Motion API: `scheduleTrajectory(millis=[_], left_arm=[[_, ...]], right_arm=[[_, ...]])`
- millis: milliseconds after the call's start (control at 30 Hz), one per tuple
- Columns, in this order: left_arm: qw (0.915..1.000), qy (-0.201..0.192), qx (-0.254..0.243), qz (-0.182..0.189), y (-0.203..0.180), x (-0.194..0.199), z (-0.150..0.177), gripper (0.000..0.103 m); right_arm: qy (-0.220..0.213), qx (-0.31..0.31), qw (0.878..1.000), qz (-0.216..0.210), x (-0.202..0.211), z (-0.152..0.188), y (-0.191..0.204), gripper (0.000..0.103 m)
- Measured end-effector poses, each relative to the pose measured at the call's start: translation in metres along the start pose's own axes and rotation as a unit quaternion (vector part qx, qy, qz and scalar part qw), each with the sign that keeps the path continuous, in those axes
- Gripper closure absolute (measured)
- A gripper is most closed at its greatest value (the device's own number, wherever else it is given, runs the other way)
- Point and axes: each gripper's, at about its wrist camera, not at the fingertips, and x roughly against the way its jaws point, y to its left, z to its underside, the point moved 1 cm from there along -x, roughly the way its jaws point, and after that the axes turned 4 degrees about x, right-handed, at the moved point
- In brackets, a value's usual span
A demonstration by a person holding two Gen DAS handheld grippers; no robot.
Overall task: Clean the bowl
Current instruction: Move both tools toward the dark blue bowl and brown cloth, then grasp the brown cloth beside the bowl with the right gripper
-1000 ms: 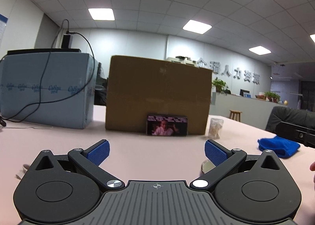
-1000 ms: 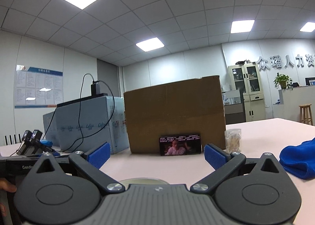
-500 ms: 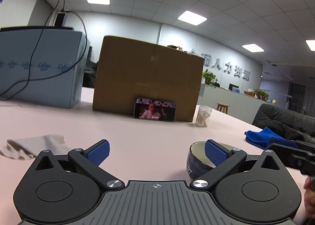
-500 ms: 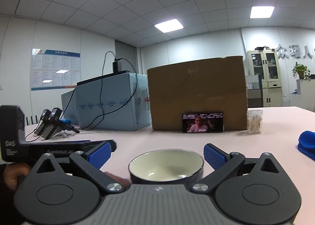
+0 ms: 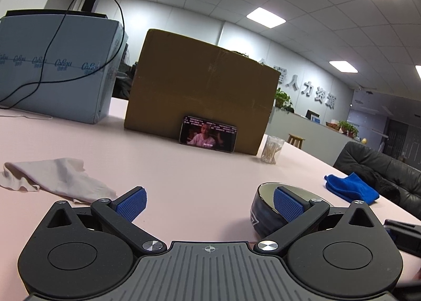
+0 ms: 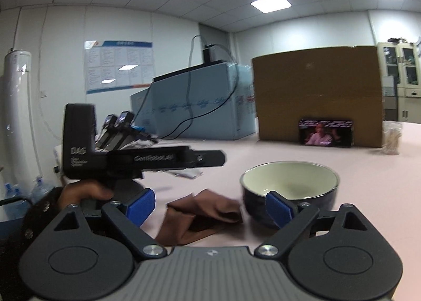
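Bowl [image 6: 289, 187]: dark outside, cream inside, standing upright on the pink table [image 5: 197, 169]. In the right wrist view it sits just ahead of the right gripper [image 6: 209, 206], toward the right-hand finger, whose blue pad overlaps its near wall; contact cannot be confirmed. The interior shows no obvious residue, though the frame is blurred.

Cloths: a crumpled brown cloth [image 6: 200, 216] lies flat on the table just left of the bowl, between the right gripper's fingers. A pale cloth [image 5: 52, 177] lies at near left in the left wrist view, and a blue cloth [image 5: 352, 190] lies at far right, well apart from the bowl.

Right gripper: jaws wide but closing, with the brown cloth on the table between them and not yet pinched. Nothing held.

Left gripper [image 5: 209, 203]: jaws spread wide, with only bare table between them; the bowl sits behind its right finger.

Progress: judged to be at the outset. No cloth is lifted, none is in the bowl, and the bowl is not steadied. Remaining work: take up a cloth (the brown one looks the likely choice), secure the bowl, and wipe the inside.
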Motion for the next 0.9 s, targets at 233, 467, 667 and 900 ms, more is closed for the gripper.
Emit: scheduleTrajectory(millis=[233, 467, 667, 900], left_arm=[[1.0, -0.001, 0.003, 0.003, 0.001, 0.0, 0.001, 0.0], [1.0, 0.004, 0.007, 0.004, 0.001, -0.001, 0.002, 0.0], [0.9999, 0.006, 0.013, 0.006, 0.002, -0.001, 0.002, 0.0], [0.9998, 0.007, 0.019, 0.009, 0.004, -0.001, 0.002, 0.0]], right_arm=[[0.064, 0.042, 0.997, -0.009, -0.029, -0.006, 0.016, 0.011], [0.11, 0.066, 0.992, -0.017, -0.052, -0.01, 0.023, 0.016], [0.126, 0.101, 0.987, 0.001, -0.064, -0.013, 0.03, 0.017], [0.156, 0.154, 0.975, 0.022, -0.073, -0.008, 0.047, 0.024]])
